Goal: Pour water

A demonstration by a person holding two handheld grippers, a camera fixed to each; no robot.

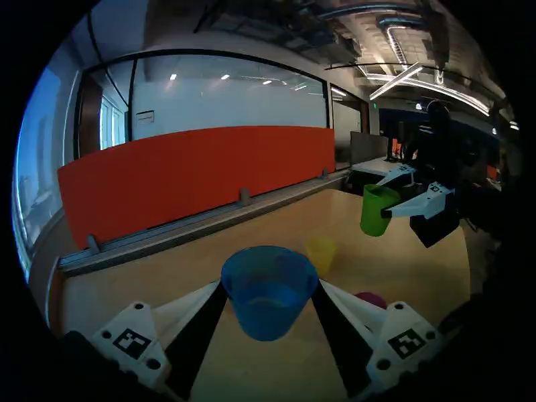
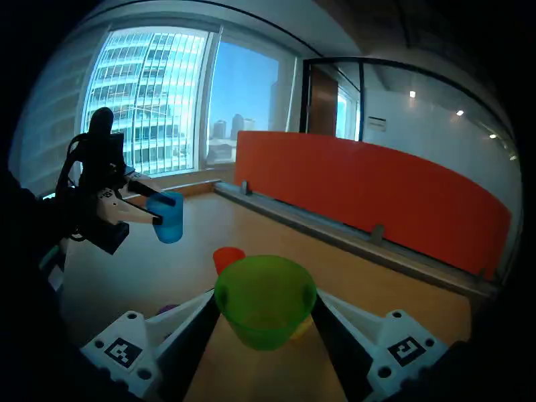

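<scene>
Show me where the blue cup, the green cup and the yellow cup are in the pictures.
blue cup [image 1: 268, 295], left gripper view, middle of the cup body.
green cup [image 2: 264, 303], right gripper view, middle of the cup body.
yellow cup [image 1: 322, 254], left gripper view, its side wall.

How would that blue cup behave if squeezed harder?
The blue cup looks like thin, translucent plastic: probably light and slightly bendy. Its smooth, tapered walls could slip in the left gripper. A paler band low inside suggests water, so tipping may spill.
</scene>
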